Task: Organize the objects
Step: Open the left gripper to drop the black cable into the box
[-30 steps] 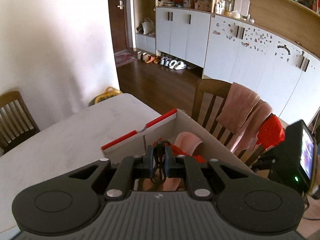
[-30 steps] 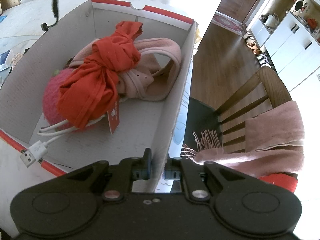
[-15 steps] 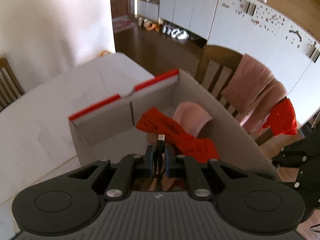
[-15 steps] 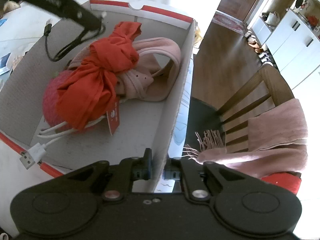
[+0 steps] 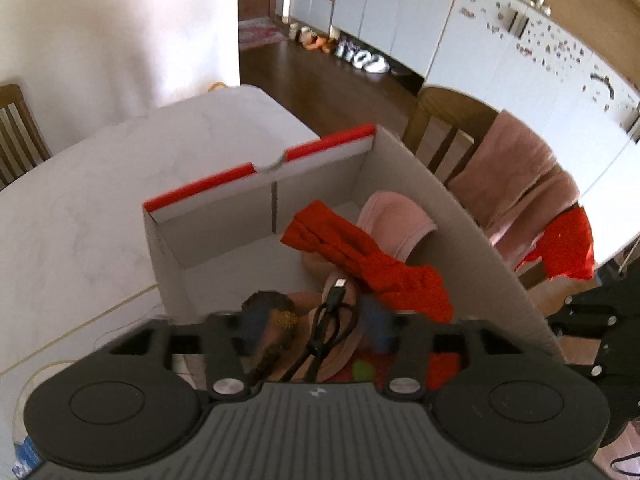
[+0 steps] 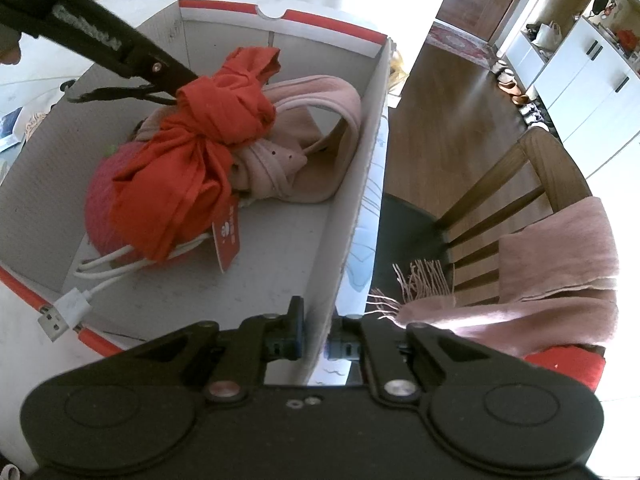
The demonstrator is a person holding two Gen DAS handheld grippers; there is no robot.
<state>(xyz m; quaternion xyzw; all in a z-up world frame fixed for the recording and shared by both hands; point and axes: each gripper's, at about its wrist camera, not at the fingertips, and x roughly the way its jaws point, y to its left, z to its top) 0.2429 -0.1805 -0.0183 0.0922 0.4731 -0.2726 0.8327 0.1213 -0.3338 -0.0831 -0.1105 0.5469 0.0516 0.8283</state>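
A white cardboard box (image 6: 362, 184) with red-edged rims sits on a pale marbled table (image 5: 80, 208), its open top showing a jumble of soft goods. The left gripper (image 5: 316, 320) points down into the box, its jaws opening, and a black cable (image 5: 330, 320) with a small plug at its end lies between the spread fingers without either pad pressing on it; it rests on the pink fabric below. In the right wrist view that same gripper reaches in from the upper left as a dark arm above the heap, with a loop of the black cable under it. The right gripper (image 6: 316, 340) is clamped on the box's near side wall, one finger inside and one outside the cardboard. Inside the box, a knotted red cloth (image 6: 200, 160) with a red tag lies over a pink slipper (image 6: 316, 128) and a round magenta plush item (image 6: 100, 208). A white USB cable (image 6: 76, 304) trails from under the heap, its plug hanging over the box's near red rim. Beside the table stands a wooden chair (image 6: 536, 184) draped with a pink fringed scarf (image 6: 560, 272) and a red garment (image 5: 568, 244). White cabinets (image 5: 400, 12) line the far wall, with shoes (image 5: 360, 56) on the dark wood floor below them.
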